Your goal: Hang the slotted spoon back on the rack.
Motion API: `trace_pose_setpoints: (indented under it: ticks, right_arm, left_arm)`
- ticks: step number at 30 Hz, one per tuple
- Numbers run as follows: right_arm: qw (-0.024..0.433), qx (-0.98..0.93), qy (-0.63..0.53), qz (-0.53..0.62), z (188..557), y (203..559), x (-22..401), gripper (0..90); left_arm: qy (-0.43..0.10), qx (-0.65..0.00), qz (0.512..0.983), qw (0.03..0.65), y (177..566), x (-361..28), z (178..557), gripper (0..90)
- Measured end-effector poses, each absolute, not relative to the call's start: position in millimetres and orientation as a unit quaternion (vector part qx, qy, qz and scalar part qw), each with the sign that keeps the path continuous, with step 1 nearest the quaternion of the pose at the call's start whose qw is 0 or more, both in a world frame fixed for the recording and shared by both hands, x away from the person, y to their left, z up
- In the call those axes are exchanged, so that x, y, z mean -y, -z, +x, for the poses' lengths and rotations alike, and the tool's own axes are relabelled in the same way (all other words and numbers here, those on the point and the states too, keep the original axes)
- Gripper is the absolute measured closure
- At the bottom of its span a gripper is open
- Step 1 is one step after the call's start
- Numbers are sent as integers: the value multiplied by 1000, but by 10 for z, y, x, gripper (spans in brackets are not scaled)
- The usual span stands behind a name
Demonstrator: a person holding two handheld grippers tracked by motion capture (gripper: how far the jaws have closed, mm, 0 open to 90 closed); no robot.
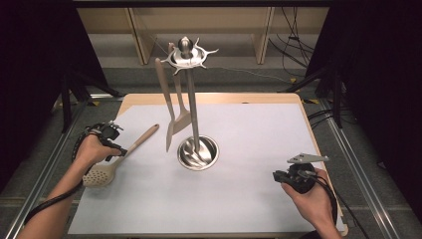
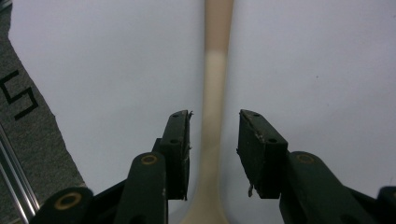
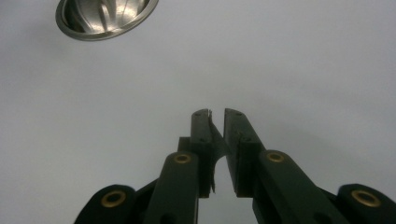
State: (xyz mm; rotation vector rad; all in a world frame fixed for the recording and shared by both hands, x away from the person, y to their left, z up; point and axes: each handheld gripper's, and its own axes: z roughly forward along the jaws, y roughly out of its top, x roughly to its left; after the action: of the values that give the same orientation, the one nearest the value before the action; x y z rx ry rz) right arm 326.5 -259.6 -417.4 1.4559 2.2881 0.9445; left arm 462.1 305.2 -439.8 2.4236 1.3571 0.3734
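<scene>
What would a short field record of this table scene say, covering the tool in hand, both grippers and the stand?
tool: beige slotted spatula with wooden handle, lying flat on the white table sheet
left gripper: open, jaws either side of the spatula's handle, not pressing
right gripper: jaws nearly together, nothing between
stand: steel utensil rack with round base, two beige utensils hanging

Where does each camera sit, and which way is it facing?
High view: above the table, looking forward and down; forearms, both grippers, rack.
Left gripper view: on the left gripper, facing down; open fingers straddle the skimmer handle.
Right gripper view: on the right gripper, facing the rack's base.
All share the white sheet.
</scene>
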Motion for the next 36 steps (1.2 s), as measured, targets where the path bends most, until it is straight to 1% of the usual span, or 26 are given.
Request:
trace_pose_setpoints:
  ticks: [3, 4, 14, 18, 23, 24, 26, 28, 29, 33, 34, 36]
  right_arm:
    - [135, -788, -327, 504, 3263, 4179, 2596, 825]
    - [142, -791, -327, 497, 3266, 4186, 2602, 825]
    - [134, -792, -325, 499, 3268, 4185, 2588, 825]
    - [138, -792, -324, 499, 3266, 4182, 2594, 825]
    - [135, -790, -325, 501, 3265, 4185, 2592, 826]
    - [135, -790, -325, 502, 3265, 4184, 2593, 825]
    - [133, -790, -326, 502, 3269, 4187, 2594, 825]
    - [141, -793, -330, 492, 3282, 4200, 2604, 825]
    - [135, -790, -326, 501, 3273, 4195, 2594, 826]
    - [136, -792, -323, 499, 3267, 4187, 2594, 826]
    - [135, -793, -323, 499, 3268, 4187, 2595, 826]
    - [132, -791, -323, 502, 3262, 4186, 2596, 827]
  left_arm:
    - [-121, -477, 855, 163, 4427, -3059, 4632, 630]
    - [-117, -477, 856, 162, 4436, -3060, 4634, 630]
    - [-98, -477, 861, 145, 4555, -3120, 4679, 631]
    - [-94, -485, 856, 152, 4596, -3109, 4688, 630]
    - [-89, -488, 856, 146, 4630, -3104, 4707, 631]
    - [-90, -477, 864, 137, 4635, -3114, 4714, 632]
    - [-89, -477, 863, 141, 4665, -3105, 4712, 631]
    - [-85, -478, 863, 138, 4653, -3095, 4721, 632]
    - [-81, -476, 866, 129, 4643, -3094, 4728, 639]
    - [-68, -480, 866, 127, 4641, -3086, 4740, 656]
    - [-77, -476, 866, 130, 4654, -3083, 4733, 663]
    - [-74, -466, 874, 118, 4632, -3055, 4741, 699]
